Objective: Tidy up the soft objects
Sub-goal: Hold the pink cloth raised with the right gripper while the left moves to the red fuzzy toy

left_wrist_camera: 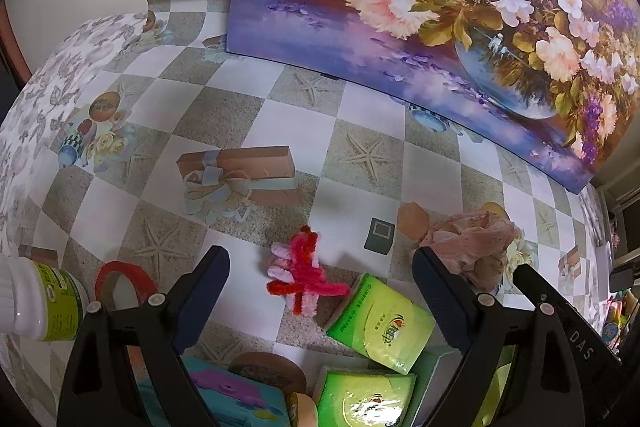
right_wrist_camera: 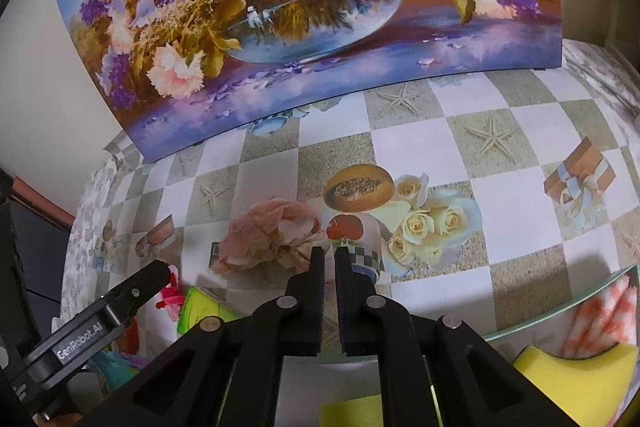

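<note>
In the left wrist view my left gripper (left_wrist_camera: pixel 322 259) stands wide open above the checked tablecloth. A bundle of red and pink pipe cleaners (left_wrist_camera: pixel 301 271) lies between its fingers, untouched. A green tissue pack (left_wrist_camera: pixel 380 323) lies by the right finger, and a crumpled pink cloth (left_wrist_camera: pixel 474 247) sits just beyond that finger. In the right wrist view my right gripper (right_wrist_camera: pixel 330 255) has its fingers almost together with a thin slit and nothing between them. Its tips are at the right edge of the pink cloth (right_wrist_camera: pixel 270 239). The left gripper's finger (right_wrist_camera: pixel 134 291) shows at lower left.
A large flower painting (left_wrist_camera: pixel 420 7) leans against the wall at the back. A white bottle (left_wrist_camera: pixel 44 307) and a red loop (left_wrist_camera: pixel 120 277) are at left. A second tissue pack (left_wrist_camera: pixel 364 397) lies in a pale box. A tray (right_wrist_camera: pixel 560 309) holds a yellow sponge (right_wrist_camera: pixel 580 371) and an orange-white cloth (right_wrist_camera: pixel 604 311).
</note>
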A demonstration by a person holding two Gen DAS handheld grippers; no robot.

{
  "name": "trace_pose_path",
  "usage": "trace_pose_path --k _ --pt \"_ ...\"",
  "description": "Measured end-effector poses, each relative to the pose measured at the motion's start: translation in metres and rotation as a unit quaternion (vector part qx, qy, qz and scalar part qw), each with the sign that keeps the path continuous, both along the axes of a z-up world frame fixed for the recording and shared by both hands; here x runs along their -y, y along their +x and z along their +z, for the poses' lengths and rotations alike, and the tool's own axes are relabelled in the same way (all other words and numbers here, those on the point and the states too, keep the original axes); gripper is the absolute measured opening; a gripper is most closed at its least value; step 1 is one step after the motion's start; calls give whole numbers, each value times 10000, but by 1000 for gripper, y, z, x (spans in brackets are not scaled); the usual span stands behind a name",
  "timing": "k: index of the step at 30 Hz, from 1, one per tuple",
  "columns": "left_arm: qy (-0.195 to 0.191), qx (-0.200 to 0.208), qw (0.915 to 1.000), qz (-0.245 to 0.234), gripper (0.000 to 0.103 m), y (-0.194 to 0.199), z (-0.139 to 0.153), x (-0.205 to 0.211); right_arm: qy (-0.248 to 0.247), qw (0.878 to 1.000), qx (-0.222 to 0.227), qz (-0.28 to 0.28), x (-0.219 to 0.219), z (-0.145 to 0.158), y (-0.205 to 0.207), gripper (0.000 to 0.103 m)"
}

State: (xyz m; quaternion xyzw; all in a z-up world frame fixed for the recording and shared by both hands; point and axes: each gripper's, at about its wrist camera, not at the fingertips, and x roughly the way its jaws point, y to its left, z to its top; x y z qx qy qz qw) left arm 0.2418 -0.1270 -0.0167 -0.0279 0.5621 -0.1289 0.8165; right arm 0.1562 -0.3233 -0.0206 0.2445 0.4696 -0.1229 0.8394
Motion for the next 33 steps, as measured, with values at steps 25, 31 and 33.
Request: trace_pose_path --k 25,31,33 --pt "13 -18 10000 0 93 0 -2 0 -159 9994 -264 127 -11 -24 26 24" --pt "16 -23 10000 -21 93 0 -2 1 -146 9996 -204 92 -11 -22 24 15" --pt "30 -20 10000 -33 93 0 -2 1 -170 9997 -177 68 -11 -19 23 14"
